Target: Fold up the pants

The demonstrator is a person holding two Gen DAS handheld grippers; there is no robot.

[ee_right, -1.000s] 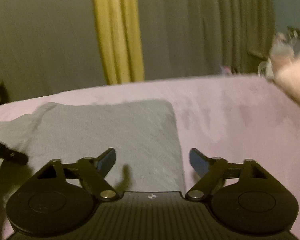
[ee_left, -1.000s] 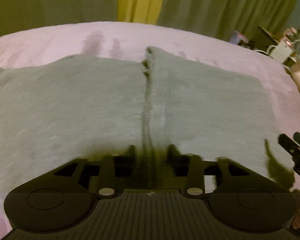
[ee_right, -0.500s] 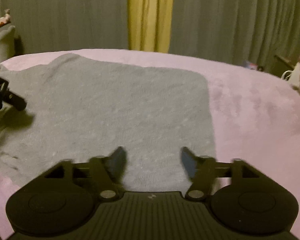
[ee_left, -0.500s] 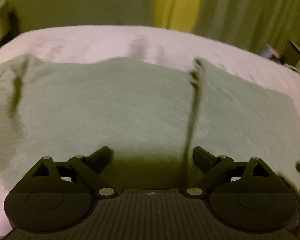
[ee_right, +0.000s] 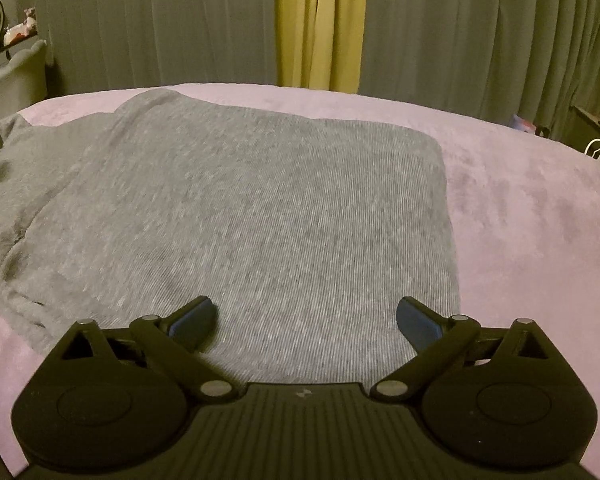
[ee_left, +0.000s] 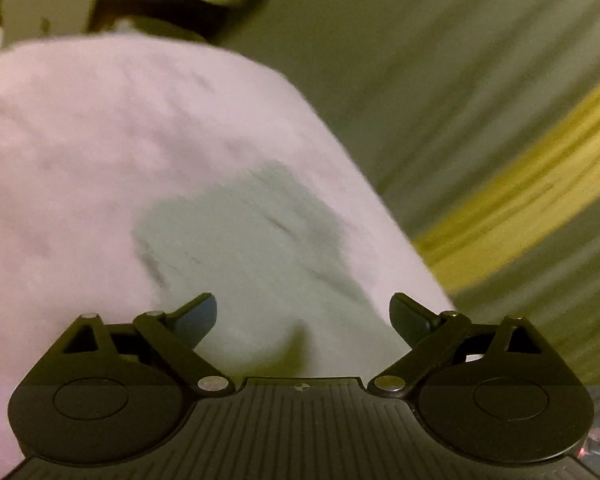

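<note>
Swung and rolled away from the flat garment it faced a moment before, the left tool (ee_left: 303,312) framed a blurred, tilted bed (ee_left: 60,160), only one grey corner of the pants (ee_left: 252,248) in view at lower centre. Both tools' jaws had just been opening and stood wide, nothing between them. Right tool (ee_right: 305,318) hovered over the folded pants (ee_right: 260,220), their left edge cut off.

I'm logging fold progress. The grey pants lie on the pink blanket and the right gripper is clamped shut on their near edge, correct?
Not quite. The right gripper is not clamped: the right wrist view shows its jaws spread wide, having just opened, with nothing pinched between them. The grey pants do lie on the pink blanket.
</note>
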